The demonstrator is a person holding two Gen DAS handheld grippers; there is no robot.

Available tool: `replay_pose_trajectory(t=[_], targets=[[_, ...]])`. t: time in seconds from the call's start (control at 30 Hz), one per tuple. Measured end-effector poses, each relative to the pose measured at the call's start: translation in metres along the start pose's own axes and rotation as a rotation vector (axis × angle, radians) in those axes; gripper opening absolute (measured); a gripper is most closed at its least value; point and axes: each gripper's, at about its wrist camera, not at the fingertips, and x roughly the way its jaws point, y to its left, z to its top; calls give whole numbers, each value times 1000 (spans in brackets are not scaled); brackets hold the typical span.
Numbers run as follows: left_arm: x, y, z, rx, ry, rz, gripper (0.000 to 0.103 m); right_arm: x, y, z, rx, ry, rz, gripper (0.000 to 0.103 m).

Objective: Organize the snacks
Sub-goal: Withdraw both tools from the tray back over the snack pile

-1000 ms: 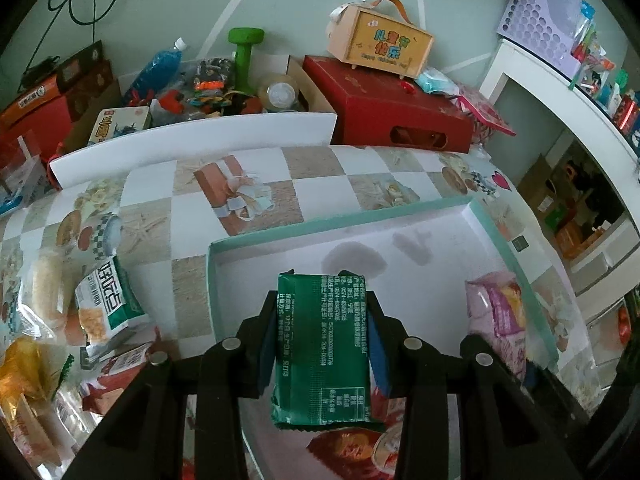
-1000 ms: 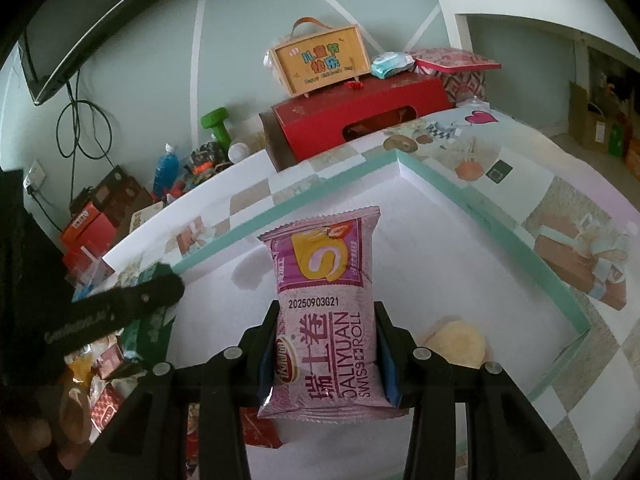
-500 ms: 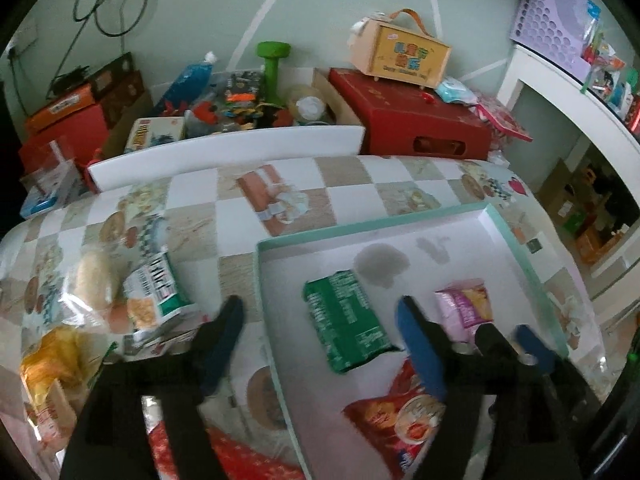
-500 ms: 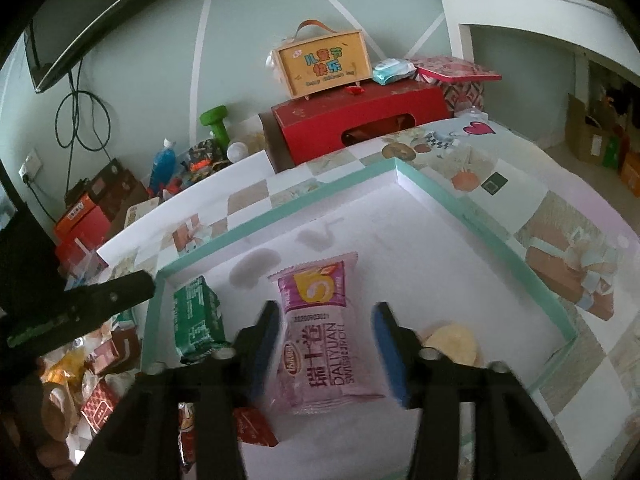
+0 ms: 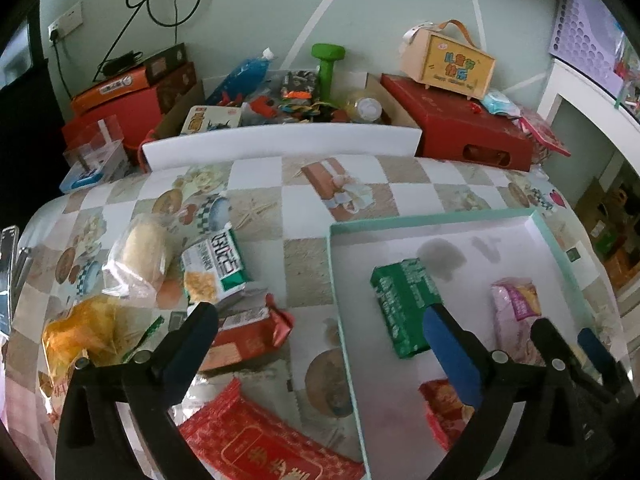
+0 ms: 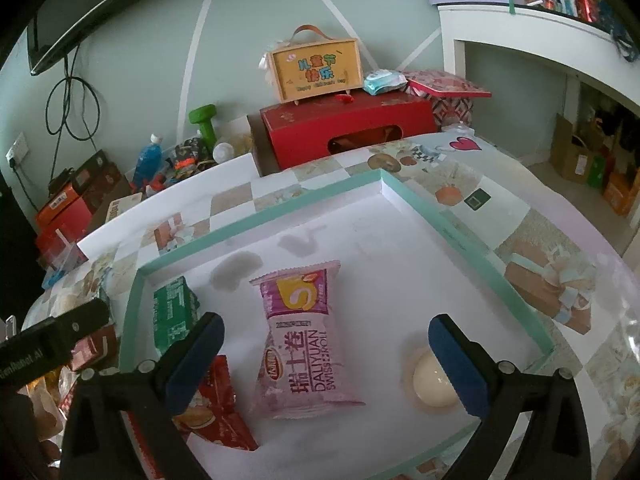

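Note:
A white tray with a mint rim (image 5: 333,280) (image 6: 460,236) lies on the patterned table. In it lie a green packet (image 5: 404,304) (image 6: 176,316), a pink Swiss roll packet (image 6: 304,340) (image 5: 516,312), a red packet (image 6: 212,404) and a round cream pastry (image 6: 434,380). My left gripper (image 5: 320,344) hovers over the tray's left rim, its jaws opening with nothing between them; the green packet lies just beyond its right finger. My right gripper (image 6: 326,360) is opening too, and the pink packet lies loose between its fingers, untouched by the pads.
Loose snacks lie left of the tray: a green-and-white packet (image 5: 216,268), a clear-wrapped bun (image 5: 140,256), a yellow bag (image 5: 80,332) and red packets (image 5: 260,444). A red box (image 6: 344,128) and a cluttered carton stand behind the table. A white shelf unit (image 6: 520,60) stands at the right.
Both grippers have opened and let go. The green packet and the pink packet now lie flat in the tray. My left gripper has shifted left, toward the tray's left rim.

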Motion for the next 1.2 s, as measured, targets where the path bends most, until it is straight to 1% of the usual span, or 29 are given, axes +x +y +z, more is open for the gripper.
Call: replay_pose_trajectory(t=[0.13,0.33,0.43,0.57,0.7,0.87,1.07,1.2], targets=[[-5,7,-8,0,-22,22,102,-3,4,1,-6,-10,-3,103],[-16,28,-20,-40,-39,31,102,-7,7,3,15,-15,36,103],[-22,38,-25,-52,-37,35,102,-11,14,4,15,-26,55,103],[-31,55,-30,-67,-48,59,102,-15,28,2,-8,-37,75,103],[-40,75,-35,-104,-58,72,102,-13,31,-1,20,-7,89,103],[-52,102,-42,-156,-73,105,102,-6,34,-5,47,34,116,103],[-64,132,-52,-212,-81,135,102,-7,52,-9,1,30,103,103],[-72,149,-60,-244,-85,149,102,-11,65,-11,-17,30,155,103]])
